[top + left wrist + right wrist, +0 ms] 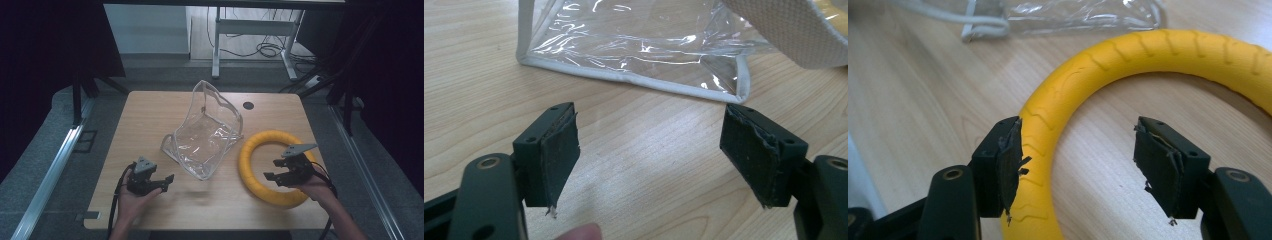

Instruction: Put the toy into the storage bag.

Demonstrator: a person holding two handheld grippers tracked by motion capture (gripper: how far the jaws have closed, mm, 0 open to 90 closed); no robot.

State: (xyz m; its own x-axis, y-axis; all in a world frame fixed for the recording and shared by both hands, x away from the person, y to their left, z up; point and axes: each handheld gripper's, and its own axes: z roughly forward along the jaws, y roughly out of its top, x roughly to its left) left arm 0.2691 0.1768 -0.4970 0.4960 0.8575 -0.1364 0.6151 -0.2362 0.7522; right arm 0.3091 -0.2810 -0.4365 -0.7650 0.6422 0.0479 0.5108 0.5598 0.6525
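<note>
Pale wooden table (150,115) under dim light. I see clear plastic pouch with white trim (207,135) at centre, yellow ribbed foam ring (260,185) just right of it. My right gripper (280,176) spread over ring's near arc, pinching nothing. My left gripper (167,182) spread, empty, near pouch corner.

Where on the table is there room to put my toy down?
The far left corner of the table, beside the clear bag, is bare. So is the near middle, between the left gripper and the yellow ring. It gets crowded on the right, where the right gripper hangs over the ring, close beside the bag.
</note>
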